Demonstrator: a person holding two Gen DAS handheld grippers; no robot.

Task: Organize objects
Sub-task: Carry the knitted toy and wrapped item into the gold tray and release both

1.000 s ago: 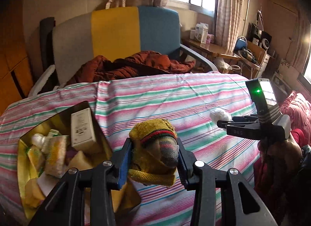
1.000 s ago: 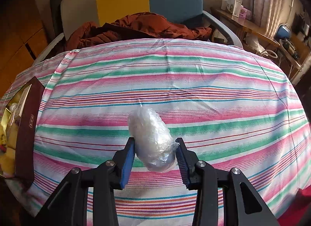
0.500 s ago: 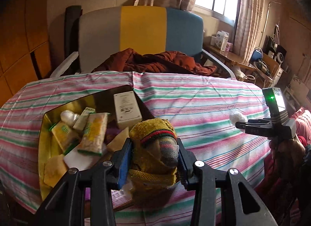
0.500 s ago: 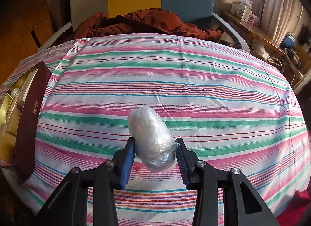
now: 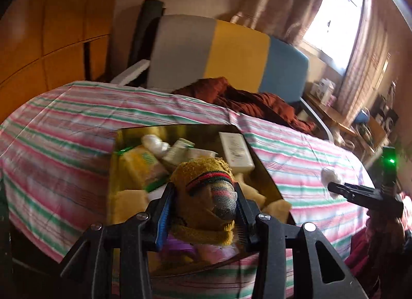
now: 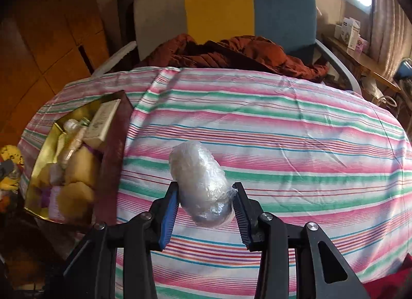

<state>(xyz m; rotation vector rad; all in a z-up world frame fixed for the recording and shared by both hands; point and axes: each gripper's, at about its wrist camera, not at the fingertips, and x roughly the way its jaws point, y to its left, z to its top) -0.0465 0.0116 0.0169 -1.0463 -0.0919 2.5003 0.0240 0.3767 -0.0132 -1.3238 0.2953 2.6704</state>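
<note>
A rolled yellow knitted sock (image 5: 203, 196) is being gripped between the narrowly set jaws of the left gripper (image 5: 203, 206), the pads being pressed against both of its sides. The bundle is being held over the near half of an open gold-lined box (image 5: 117, 144), in which a white carton (image 5: 235, 151) at 12 o'clock, packets and pale sponge-like pieces are lying; little bare floor is being left in the box. Its right wall is running from 12 o'clock down to 3 o'clock of the sock, and striped cloth is being shown beyond it.

A plastic-wrapped roll (image 6: 200, 185) is being clamped by the right gripper (image 6: 204, 202), its jaws likewise only partly apart and closed onto the wrap. The roll is being held above the striped bedspread (image 6: 296, 129), which is lying open and uncluttered from 12 o'clock round to 4 o'clock. In the right wrist view the box (image 6: 113, 160) is sitting at 9 o'clock, its dark outer wall being turned toward the roll, well apart from it. The far edge of the bedspread is being bordered at 12 o'clock by a rust-coloured garment (image 6: 231, 54) and a grey, yellow and blue chair back (image 6: 219, 8). In the left wrist view the right gripper is being seen at 3 o'clock, near the right edge of the bedspread
</note>
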